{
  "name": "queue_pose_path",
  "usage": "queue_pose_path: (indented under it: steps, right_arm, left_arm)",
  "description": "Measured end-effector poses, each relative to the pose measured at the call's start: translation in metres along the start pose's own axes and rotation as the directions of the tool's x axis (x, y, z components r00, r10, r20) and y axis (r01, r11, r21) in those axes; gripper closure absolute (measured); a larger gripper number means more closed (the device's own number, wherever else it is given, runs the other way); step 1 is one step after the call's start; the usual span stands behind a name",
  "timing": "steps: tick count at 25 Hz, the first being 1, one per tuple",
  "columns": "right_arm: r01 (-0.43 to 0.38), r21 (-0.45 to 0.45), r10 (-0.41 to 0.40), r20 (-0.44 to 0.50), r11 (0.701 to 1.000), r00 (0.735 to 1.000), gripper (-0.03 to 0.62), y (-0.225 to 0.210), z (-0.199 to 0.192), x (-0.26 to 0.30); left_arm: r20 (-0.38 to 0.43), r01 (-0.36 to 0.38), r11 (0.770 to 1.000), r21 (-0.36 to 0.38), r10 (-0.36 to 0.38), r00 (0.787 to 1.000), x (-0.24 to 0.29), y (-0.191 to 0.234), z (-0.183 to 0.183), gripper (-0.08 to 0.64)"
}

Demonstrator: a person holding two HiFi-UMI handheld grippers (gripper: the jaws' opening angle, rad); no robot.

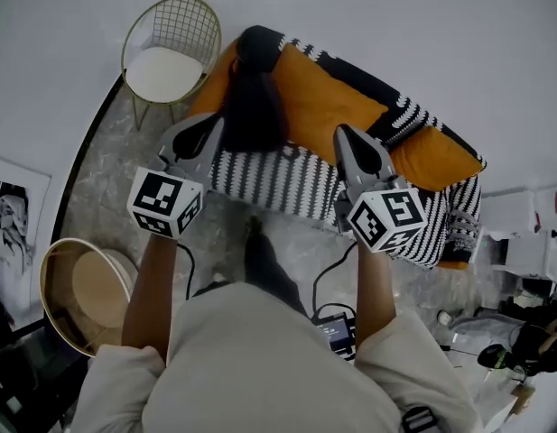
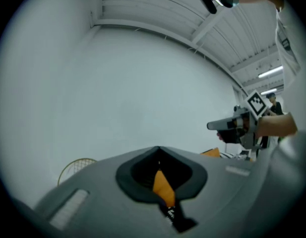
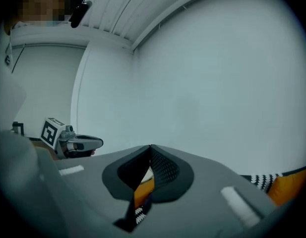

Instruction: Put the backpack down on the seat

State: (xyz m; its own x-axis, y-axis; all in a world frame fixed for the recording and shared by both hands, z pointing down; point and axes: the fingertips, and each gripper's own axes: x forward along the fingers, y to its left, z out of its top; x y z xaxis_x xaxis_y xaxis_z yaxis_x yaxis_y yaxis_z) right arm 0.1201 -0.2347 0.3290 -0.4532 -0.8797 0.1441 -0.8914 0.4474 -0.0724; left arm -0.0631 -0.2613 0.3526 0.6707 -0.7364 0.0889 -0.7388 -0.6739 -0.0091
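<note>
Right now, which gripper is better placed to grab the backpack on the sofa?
Left, probably. The left gripper points just beside the black backpack; the right gripper sits farther along the striped seat. Both are shut and empty.

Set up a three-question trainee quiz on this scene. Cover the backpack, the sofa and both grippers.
1. True or false: the backpack already rests on the sofa.
2. Pick one: the big cushions on the sofa are A) green, B) orange, C) blue.
3. Fill the gap: the left gripper and the right gripper each have their jaws ____, with nothing held.

Key: 1 true; 2 B; 3 shut.
</note>
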Motion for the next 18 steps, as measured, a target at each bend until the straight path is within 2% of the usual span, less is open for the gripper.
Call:
queue_pose_path:
  steps: [5,9,13,18]
  right_arm:
    - [0.004,-0.022,-0.003,0.061,1.000,0.998,0.588,0.045,0.028,-0.038]
    - [-0.001,-0.034,0.004,0.106,0.999,0.994,0.588,0.083,0.047,-0.065]
    - [-0.011,-0.077,0.019,0.108,0.997,0.994,0.588,0.111,0.057,-0.085]
    - [-0.011,-0.126,0.025,0.111,0.992,0.994,0.588,0.133,0.063,-0.107]
  left_arm:
    - [0.023,0.006,0.998,0.062,-0.007,1.000,-0.052,-0.017,0.033,0.557]
    - [0.042,-0.011,0.997,0.076,0.008,0.999,-0.092,-0.026,0.052,0.557]
    - [0.055,-0.027,0.996,0.087,0.023,0.998,-0.122,-0.036,0.066,0.556]
    - [0.062,-0.047,0.989,0.144,0.039,0.997,-0.150,-0.052,0.079,0.557]
